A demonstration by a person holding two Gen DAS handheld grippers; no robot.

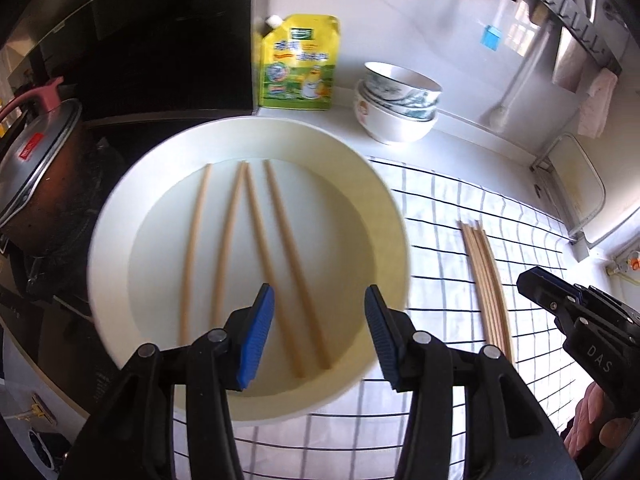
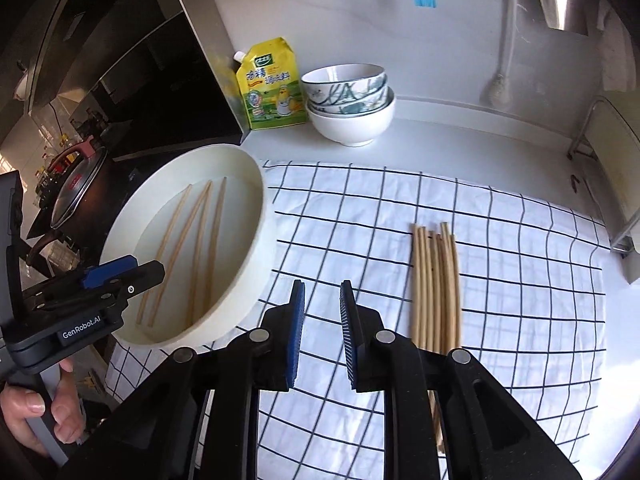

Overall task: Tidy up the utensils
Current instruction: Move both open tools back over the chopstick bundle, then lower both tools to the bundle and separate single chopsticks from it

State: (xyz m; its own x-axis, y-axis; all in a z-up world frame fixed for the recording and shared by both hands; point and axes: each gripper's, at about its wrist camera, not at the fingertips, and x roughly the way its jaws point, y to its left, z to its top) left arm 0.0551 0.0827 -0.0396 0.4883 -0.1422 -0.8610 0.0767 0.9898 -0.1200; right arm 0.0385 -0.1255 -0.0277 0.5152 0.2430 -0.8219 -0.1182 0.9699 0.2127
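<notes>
Several wooden chopsticks (image 1: 256, 248) lie spread in a round white basin (image 1: 120, 208), which also shows in the right wrist view (image 2: 262, 200) with its chopsticks (image 2: 200, 240). My left gripper (image 1: 320, 300) is open and empty, hovering over the basin's near side. A bundle of several chopsticks (image 1: 486, 280) lies side by side on the checked cloth (image 1: 440, 208); it shows in the right wrist view (image 2: 436, 280) too. My right gripper (image 2: 322, 292) is open and empty above the cloth (image 2: 360, 220), between the basin and the bundle.
A yellow refill pouch (image 2: 272, 84) and stacked bowls (image 2: 352, 100) stand at the back by the wall. A lidded pot (image 1: 36, 168) sits on the stove at left. A hook rail with hanging utensils (image 1: 560, 4) is on the wall. A rack (image 1: 580, 196) stands at right.
</notes>
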